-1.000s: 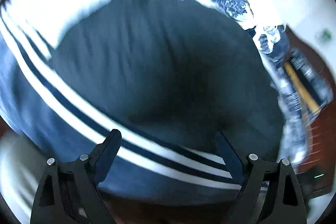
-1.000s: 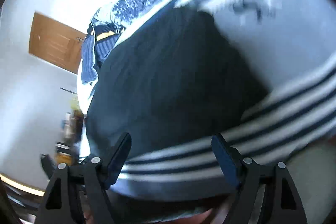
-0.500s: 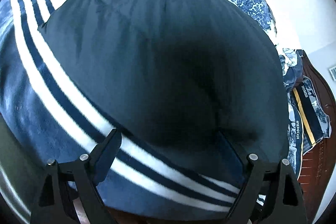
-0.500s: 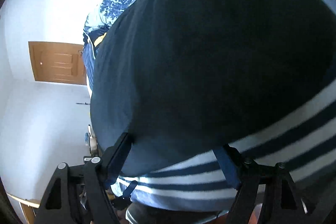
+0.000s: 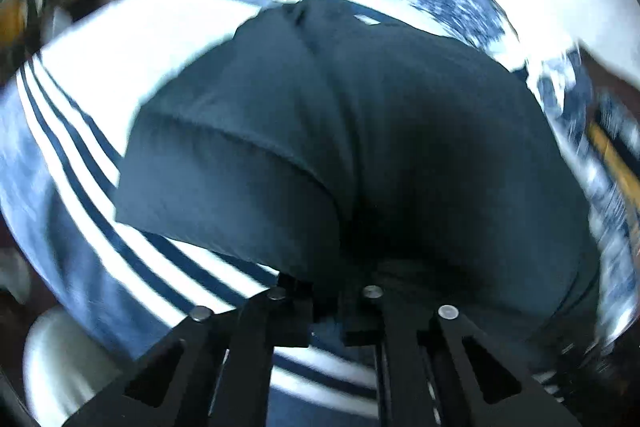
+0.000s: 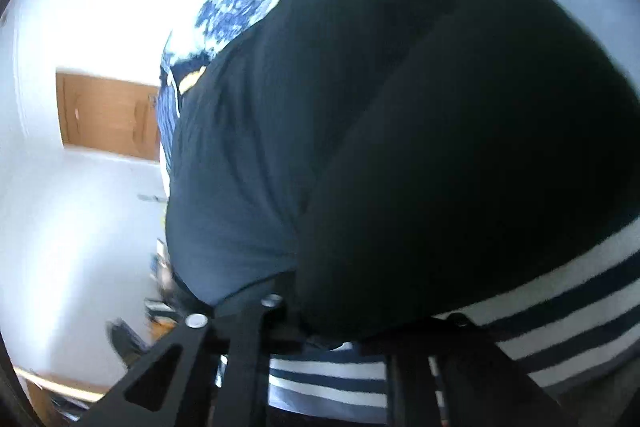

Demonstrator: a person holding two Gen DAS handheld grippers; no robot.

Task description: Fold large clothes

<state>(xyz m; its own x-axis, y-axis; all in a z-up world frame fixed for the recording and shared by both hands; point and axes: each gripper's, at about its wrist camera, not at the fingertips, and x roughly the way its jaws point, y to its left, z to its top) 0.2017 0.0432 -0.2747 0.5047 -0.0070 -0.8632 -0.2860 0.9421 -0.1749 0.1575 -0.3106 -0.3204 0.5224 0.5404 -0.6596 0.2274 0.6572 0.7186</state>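
Between both fingers | dark garment (image 5: 360,131) pinched, seemingly | striped blanket (image 5: 80,155) beneath

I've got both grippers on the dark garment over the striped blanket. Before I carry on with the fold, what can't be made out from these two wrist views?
- Left gripper fingertips: left wrist view, buried under the dark garment.
- Right gripper fingertips: right wrist view, covered by the same cloth.
- Garment type and far hem: both views, bulging fabric fills the frame.
- Striped blanket edges: left view, motion blur.
- Clutter at upper left: left view, too blurred.
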